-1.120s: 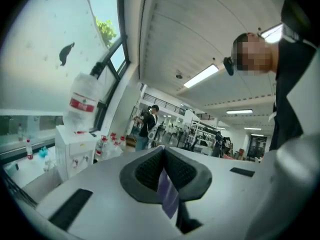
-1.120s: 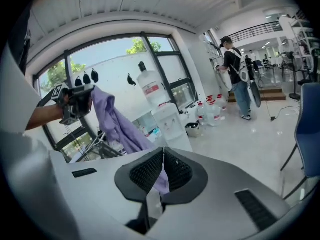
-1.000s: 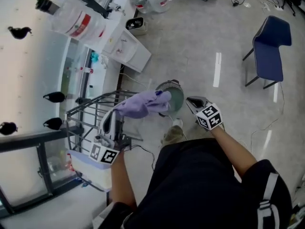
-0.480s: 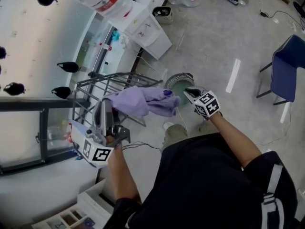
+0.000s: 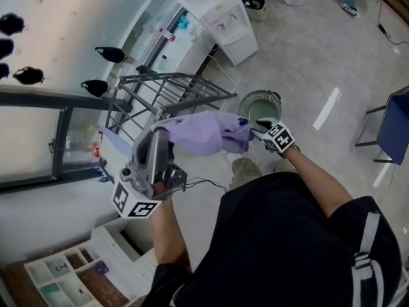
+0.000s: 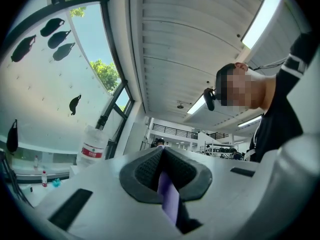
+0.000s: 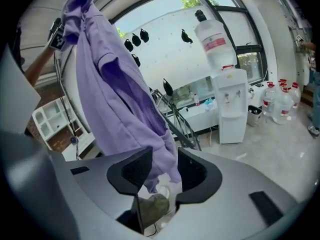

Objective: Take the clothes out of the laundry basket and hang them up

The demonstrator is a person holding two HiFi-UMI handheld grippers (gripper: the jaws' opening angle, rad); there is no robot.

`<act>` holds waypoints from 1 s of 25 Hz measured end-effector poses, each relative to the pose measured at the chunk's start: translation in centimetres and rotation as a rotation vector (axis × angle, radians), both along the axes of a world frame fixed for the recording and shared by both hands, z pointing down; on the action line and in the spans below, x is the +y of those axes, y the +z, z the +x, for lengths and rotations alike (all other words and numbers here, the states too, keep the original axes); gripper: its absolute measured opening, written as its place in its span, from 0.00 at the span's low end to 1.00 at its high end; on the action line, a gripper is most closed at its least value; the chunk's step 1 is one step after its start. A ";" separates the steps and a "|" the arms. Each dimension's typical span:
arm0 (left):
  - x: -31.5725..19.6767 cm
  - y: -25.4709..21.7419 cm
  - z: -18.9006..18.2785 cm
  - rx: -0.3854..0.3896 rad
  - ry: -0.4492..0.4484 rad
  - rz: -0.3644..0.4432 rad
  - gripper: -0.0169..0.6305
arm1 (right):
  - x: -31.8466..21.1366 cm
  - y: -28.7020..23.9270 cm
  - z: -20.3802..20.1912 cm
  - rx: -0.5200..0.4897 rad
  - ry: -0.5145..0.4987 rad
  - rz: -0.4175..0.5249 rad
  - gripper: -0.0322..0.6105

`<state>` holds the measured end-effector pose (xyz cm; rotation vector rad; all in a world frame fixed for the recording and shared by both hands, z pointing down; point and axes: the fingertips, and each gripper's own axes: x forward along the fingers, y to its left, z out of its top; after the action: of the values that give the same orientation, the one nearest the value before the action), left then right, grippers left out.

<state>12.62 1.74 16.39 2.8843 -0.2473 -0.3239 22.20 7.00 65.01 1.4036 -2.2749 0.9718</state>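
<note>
A purple garment (image 5: 204,133) hangs in the air over the floor. My left gripper (image 5: 161,136) holds its upper end, the jaws shut on a strip of purple cloth (image 6: 167,196). In the right gripper view the garment (image 7: 115,94) drapes down from upper left, and its lower hem falls between the jaws of my right gripper (image 7: 165,171). Those jaws have just been opening and stand apart, with a gap beside the cloth. In the head view my right gripper (image 5: 257,128) is at the garment's right end. The round green laundry basket (image 5: 259,102) stands on the floor just beyond.
A metal drying rack (image 5: 172,88) stands behind the garment, by the window wall. A white water dispenser (image 5: 227,24) with bottles is further back. A blue chair (image 5: 393,123) is at the right, a white shelf unit (image 5: 64,270) at lower left.
My left gripper has lifted the garment higher. The right gripper has moved left and down to the garment's lower end, and its jaws have gone from shut to apart around the hem.
</note>
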 end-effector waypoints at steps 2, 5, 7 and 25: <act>-0.2 -0.2 -1.0 0.005 -0.023 0.003 0.04 | -1.2 0.1 -0.4 0.023 -0.016 0.018 0.26; -1.2 -0.6 -2.9 0.021 -0.073 0.009 0.04 | -3.0 -0.5 -1.3 0.052 -0.087 0.056 0.26; -2.0 -1.5 -4.5 0.033 -0.101 0.007 0.04 | -4.1 -2.2 -1.4 0.036 -0.092 0.080 0.26; -3.5 -3.2 -10.1 -0.003 -0.216 0.042 0.04 | -10.4 -2.0 -12.0 0.166 -0.457 0.195 0.28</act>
<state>2.54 -1.80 13.15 2.9035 -0.5618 -0.3665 10.20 -3.41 63.05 0.9180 -2.4522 0.4834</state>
